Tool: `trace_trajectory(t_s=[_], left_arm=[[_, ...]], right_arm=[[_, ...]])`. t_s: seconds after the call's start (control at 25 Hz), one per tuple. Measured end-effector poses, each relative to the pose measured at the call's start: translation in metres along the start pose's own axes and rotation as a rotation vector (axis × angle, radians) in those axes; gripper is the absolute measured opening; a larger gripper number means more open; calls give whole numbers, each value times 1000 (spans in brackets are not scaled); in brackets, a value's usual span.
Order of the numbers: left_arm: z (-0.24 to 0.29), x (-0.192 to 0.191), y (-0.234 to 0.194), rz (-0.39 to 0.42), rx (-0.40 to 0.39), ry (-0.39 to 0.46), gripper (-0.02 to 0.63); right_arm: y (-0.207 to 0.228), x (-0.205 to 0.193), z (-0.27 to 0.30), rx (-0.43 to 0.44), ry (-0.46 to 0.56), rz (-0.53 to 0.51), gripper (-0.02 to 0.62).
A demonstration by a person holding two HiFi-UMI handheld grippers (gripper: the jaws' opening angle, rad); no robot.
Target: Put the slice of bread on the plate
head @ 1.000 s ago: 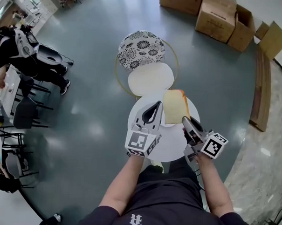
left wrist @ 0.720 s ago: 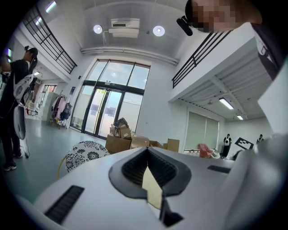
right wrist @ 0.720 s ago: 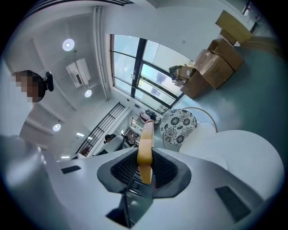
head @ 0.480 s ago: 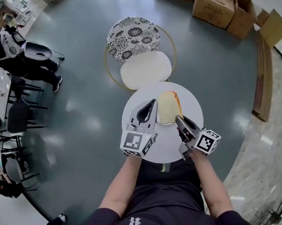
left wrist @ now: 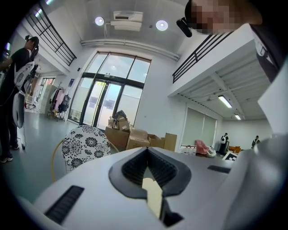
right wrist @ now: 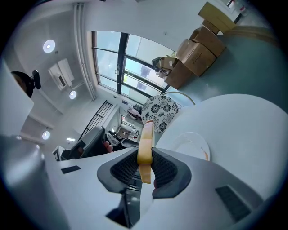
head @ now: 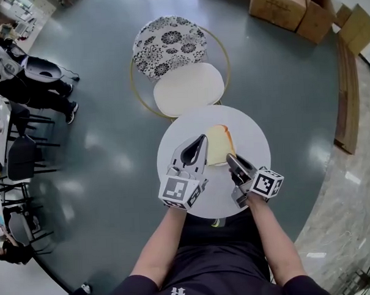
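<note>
A slice of bread (head: 217,143) with a brown crust hangs over the round white table (head: 253,135). My right gripper (head: 231,161) is shut on its near edge. In the right gripper view the bread (right wrist: 146,134) stands edge-on between the ribbed pads of the right gripper (right wrist: 145,156). Beyond it a white plate (right wrist: 192,144) with an orange mark lies on the table. My left gripper (head: 200,140) sits against the slice's left edge. In its own view the left gripper (left wrist: 146,152) has its jaws together at the tips, with a pale sliver behind them that I cannot name.
A chair with a flowered back (head: 168,43) and a white seat (head: 188,88) stands just behind the table. Cardboard boxes (head: 283,5) sit at the far right. At the far left are black chairs and a person (head: 22,68).
Both grippers have come down toward the table top together, and the bread has sunk with them. The right gripper's hold on the slice is unchanged.
</note>
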State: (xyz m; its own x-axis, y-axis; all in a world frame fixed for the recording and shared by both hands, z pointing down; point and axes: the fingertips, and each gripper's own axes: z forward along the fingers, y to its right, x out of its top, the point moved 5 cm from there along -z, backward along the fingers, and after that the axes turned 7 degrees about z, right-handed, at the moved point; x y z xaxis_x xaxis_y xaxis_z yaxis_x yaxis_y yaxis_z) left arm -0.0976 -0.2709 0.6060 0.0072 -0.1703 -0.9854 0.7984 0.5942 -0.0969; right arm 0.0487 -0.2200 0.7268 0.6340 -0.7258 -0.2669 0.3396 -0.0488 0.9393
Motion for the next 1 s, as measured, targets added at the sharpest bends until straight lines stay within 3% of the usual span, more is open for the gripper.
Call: trace_trajectory(t_s=[0.72,1.0], left_arm=[[11,-29,-6,-12,0,-27,6],[14,-33,-6,-13,4,-39,6]], right_arm=[[48,-13,15,-114,-30,49,92],[58,-18,18,-219,-93,-43,94]])
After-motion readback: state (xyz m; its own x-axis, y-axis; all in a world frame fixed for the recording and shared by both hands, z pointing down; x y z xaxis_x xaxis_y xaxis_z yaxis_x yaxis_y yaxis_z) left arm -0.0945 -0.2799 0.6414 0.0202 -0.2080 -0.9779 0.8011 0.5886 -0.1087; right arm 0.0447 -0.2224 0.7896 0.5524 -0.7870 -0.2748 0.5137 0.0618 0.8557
